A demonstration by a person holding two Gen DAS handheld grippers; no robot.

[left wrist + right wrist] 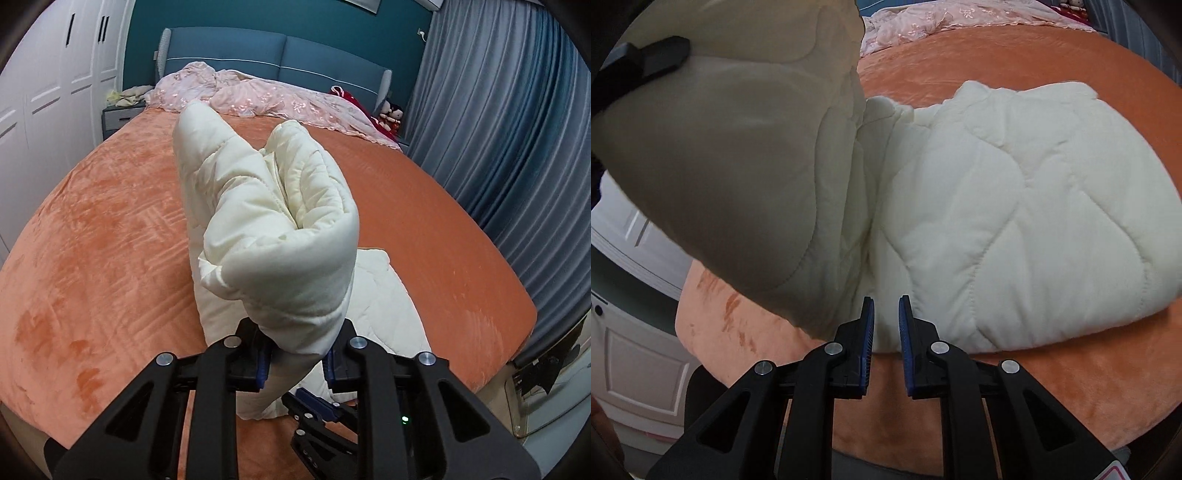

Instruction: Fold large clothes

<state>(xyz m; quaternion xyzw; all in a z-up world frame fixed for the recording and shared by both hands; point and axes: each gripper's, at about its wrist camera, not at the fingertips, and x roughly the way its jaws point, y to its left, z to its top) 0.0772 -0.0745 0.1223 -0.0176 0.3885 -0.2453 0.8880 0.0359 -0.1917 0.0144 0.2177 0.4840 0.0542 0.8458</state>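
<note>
Gripping a bunched fold of the cream quilted garment (280, 221), left tongs (297, 354) hold it above the orange bed (92, 221). Right tongs (886, 325): narrow gap, nothing held. Risk: bulky padding slipping free, fold collapsing.

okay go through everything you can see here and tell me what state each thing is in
Left gripper: shut on the cream quilt.
Right gripper: jaws slightly apart, holding nothing.
Cream quilt: partly folded, one part lifted.
Pink blanket: crumpled by the headboard.
Curtain: drawn.
Wardrobe doors: closed.
</note>
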